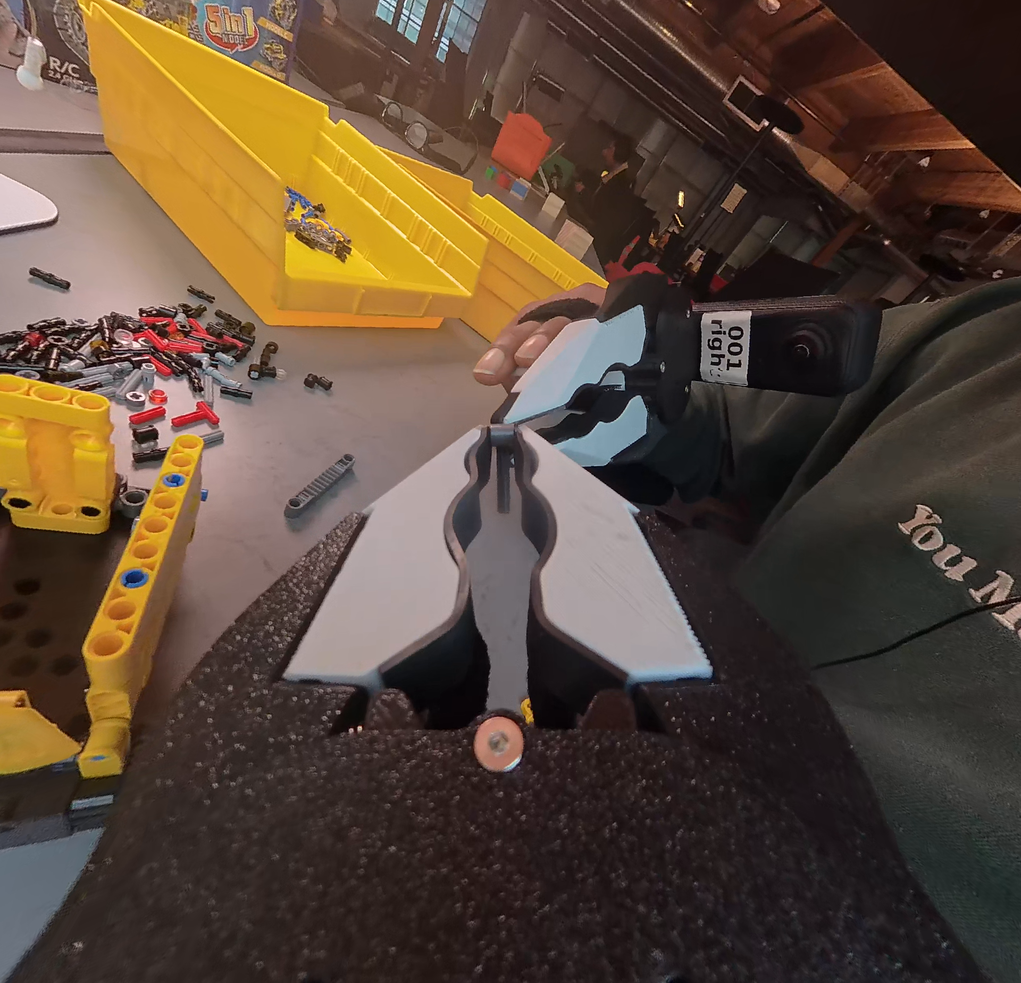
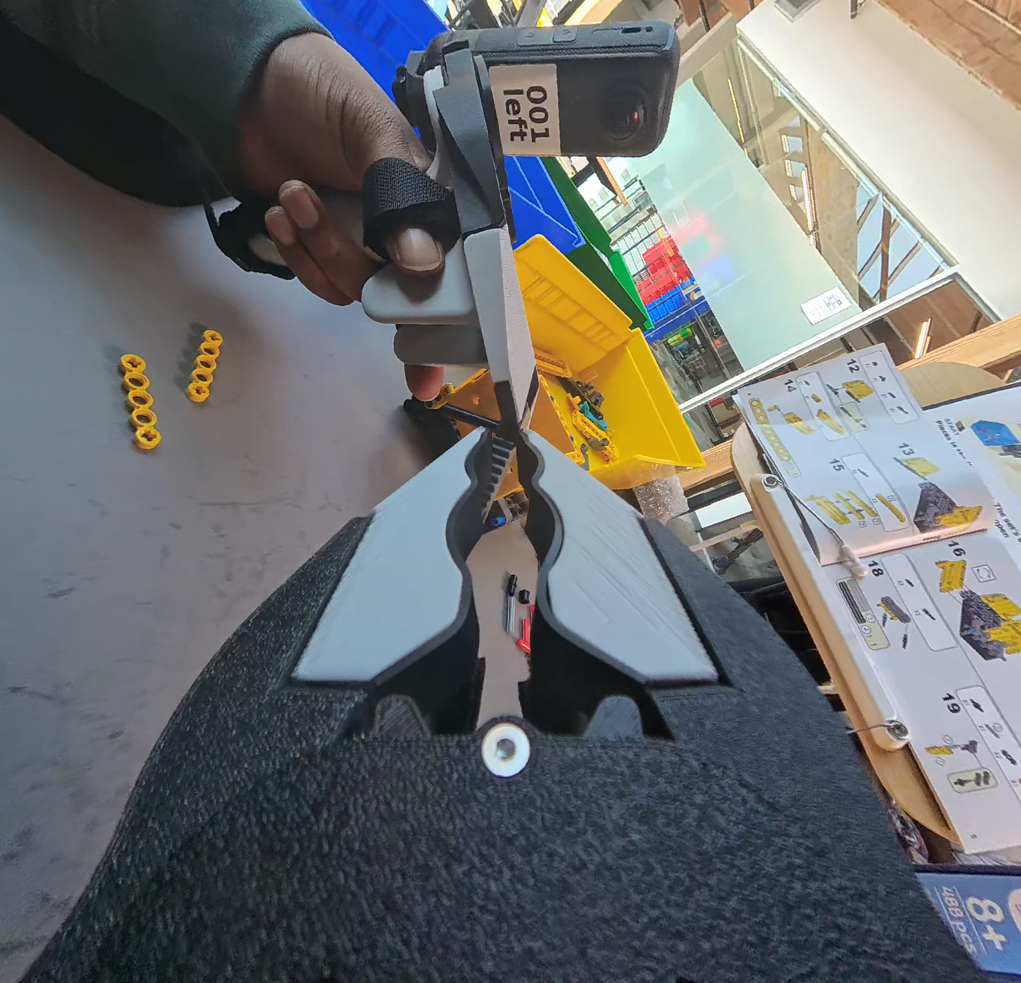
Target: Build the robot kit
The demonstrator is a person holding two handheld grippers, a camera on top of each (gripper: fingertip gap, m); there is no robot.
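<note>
Left tongs (image 1: 501,432) clenched on thin black axle pin (image 1: 504,481), held above tabletop (image 1: 359,404). Right tongs (image 2: 508,437) clenched on dark grey toothed rack piece (image 2: 497,459), tips touching left tongs' tips. Loose pile of black/red/grey pins (image 1: 138,349) left on tabletop, yellow bin (image 1: 331,227) behind, instruction sheet (image 2: 884,514) at right.

Printed labels on both cameras (image 1: 795,349), booklet (image 2: 884,514), box (image 1: 243,23)

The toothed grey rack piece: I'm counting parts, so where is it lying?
In the left wrist view the toothed grey rack piece lies loose on the dark table, just left of the left gripper, right of the yellow holed beam.
</note>
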